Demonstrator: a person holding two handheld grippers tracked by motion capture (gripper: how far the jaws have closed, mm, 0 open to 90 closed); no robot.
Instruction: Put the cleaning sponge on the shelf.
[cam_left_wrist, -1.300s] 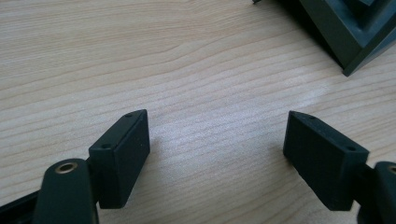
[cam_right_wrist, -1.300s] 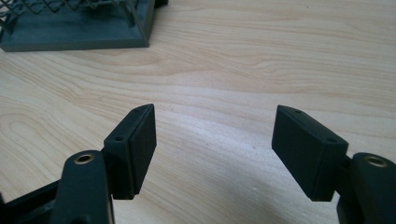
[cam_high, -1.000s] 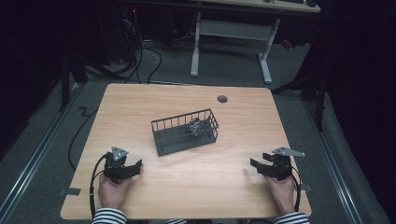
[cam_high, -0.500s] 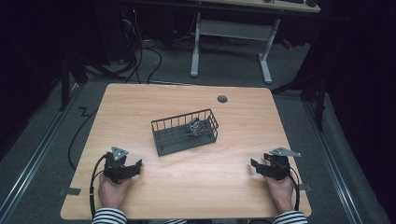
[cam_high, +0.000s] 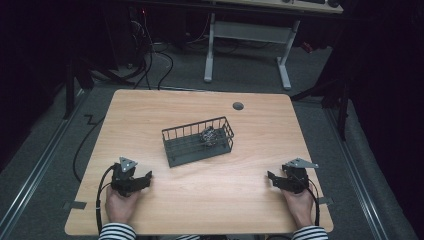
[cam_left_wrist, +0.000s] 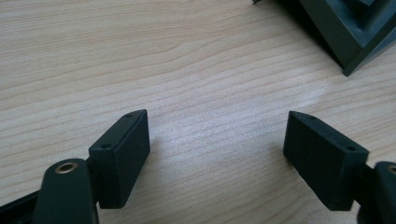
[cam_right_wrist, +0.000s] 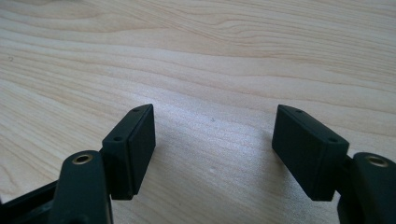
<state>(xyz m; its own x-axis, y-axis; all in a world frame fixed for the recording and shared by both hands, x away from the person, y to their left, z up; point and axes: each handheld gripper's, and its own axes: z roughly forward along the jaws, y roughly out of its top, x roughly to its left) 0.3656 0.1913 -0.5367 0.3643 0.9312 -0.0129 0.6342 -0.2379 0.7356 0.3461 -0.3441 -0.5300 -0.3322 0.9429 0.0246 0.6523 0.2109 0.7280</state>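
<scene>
A dark wire basket (cam_high: 172, 150) stands mid-table with a crumpled grey, shiny object (cam_high: 209, 136) in its right end. My left gripper (cam_high: 145, 179) rests near the front left edge, jaws pointing right, open over bare wood (cam_left_wrist: 217, 140). A corner of the basket (cam_left_wrist: 345, 37) shows in the left gripper view's upper right. My right gripper (cam_high: 272, 179) rests near the front right edge, jaws pointing left. Its jaws have just been opening and stand apart with nothing between them (cam_right_wrist: 215, 140).
The wooden table (cam_high: 150, 115) has a round cable hole (cam_high: 238, 106) near its far edge. A black cable (cam_high: 100, 195) loops from the left gripper over the front left edge. A white desk frame (cam_high: 245, 30) and cables stand on the floor beyond.
The right gripper has shifted slightly, its top plate now a little further left. The left hand, the basket and its contents have stayed put.
</scene>
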